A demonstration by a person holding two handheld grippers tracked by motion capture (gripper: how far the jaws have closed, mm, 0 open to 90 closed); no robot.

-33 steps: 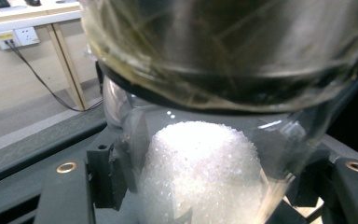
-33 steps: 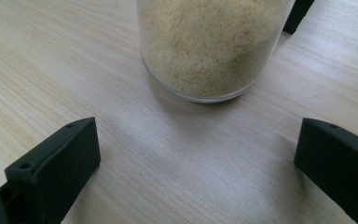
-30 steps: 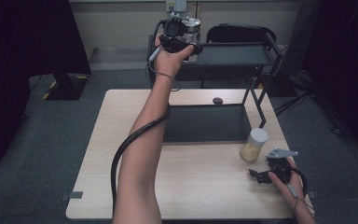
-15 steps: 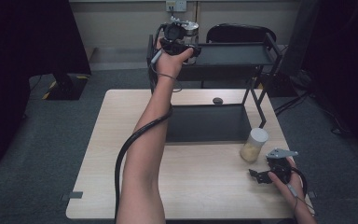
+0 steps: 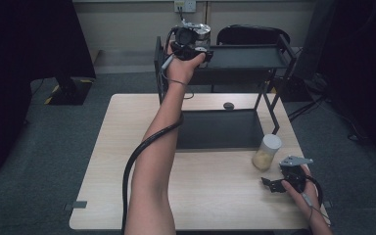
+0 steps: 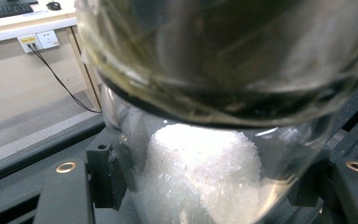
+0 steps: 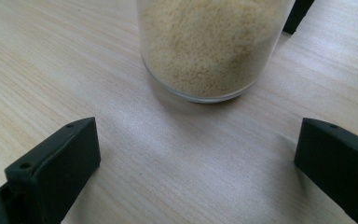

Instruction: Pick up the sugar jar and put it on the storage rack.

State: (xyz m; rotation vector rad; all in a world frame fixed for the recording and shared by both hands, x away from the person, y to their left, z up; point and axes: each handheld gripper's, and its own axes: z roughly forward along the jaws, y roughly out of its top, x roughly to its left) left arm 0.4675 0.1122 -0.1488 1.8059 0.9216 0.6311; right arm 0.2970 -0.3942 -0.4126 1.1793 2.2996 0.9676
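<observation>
The left hand-held gripper [image 5: 192, 43], pinching the glass jar of white crystals [image 6: 200, 182], has edged nearer the rack's top shelf [image 5: 245, 56], so placing looks imminent; the right hand-held gripper [image 7: 196, 163] stays spread.

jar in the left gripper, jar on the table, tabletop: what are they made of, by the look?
Held jar: clear glass or hard plastic, glossy; white crystals show through the wall. Table jar: clear too, which material I cannot tell; fine yellowish grains inside, whitish lid. Tabletop: pale wood or wood-look laminate, matte, straight grain lines.
</observation>
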